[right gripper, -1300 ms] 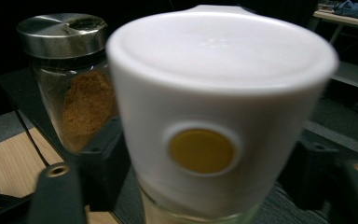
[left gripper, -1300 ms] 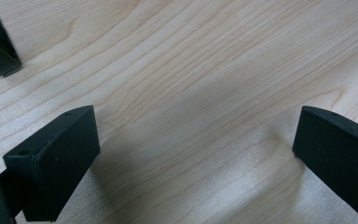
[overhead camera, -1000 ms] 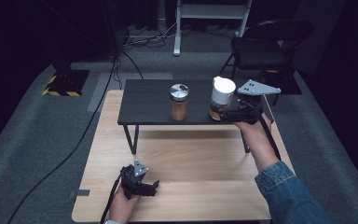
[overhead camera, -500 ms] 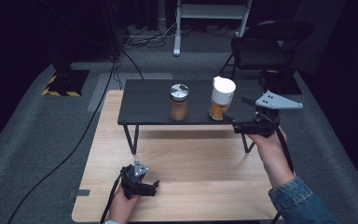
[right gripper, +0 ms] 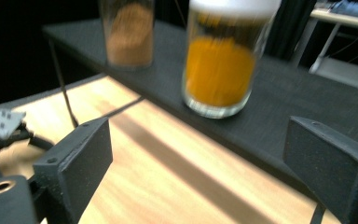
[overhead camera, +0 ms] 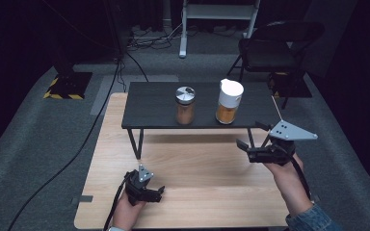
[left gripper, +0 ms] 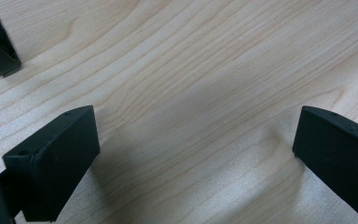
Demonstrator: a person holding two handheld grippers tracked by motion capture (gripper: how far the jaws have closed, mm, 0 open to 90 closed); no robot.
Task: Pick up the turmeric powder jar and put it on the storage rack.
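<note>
Our left tool (overhead camera: 158, 191) rests open and empty on the pale wooden table (overhead camera: 207, 183). We leave the brown spice jar (overhead camera: 185, 105) alone. The white-lidded glass jar of orange powder (overhead camera: 229, 101) stands upright on the low black shelf (overhead camera: 154, 103); our right tool (overhead camera: 244, 149), open and empty, sits below and apart from it, so we keep it clear of the shelf edge.

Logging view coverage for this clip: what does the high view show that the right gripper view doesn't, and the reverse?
High view alone: the person's forearms, the black chair behind the table, cables on the floor.

Right gripper view alone: a close, blurred look at the yellow-filled jar's glass base, framed by the right gripper's open fingers.

Both: the yellow-filled jar, the brown-filled jar, the black shelf, the wooden table and the left gripper.
</note>
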